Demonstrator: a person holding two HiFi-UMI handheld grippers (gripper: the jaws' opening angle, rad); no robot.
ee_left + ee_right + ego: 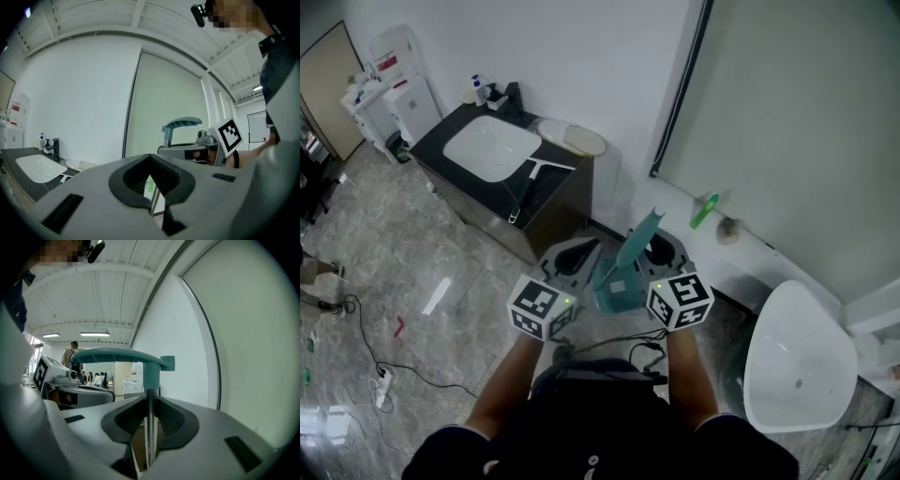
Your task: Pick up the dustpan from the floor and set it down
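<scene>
The teal dustpan (616, 292) hangs off the floor between my two grippers, its long handle (638, 232) slanting up toward the wall. My right gripper (641, 251) is shut on the handle's metal pole (151, 397), just below the teal grip (117, 356); the pole runs straight up between the black pads (173, 420). My left gripper (585, 255) is level beside it, left of the pan. Its jaws (152, 185) stand a little apart and only wall and window frame show through the gap. From the left gripper view the teal grip (182, 123) appears to the right.
A dark counter (554, 189) with a white sink (492, 147) and a squeegee (525, 187) stands left against the wall. A white toilet bowl (797, 361) is at right. A green bottle (705, 211) lies on the ledge. Cables (380, 375) trail on the marble floor.
</scene>
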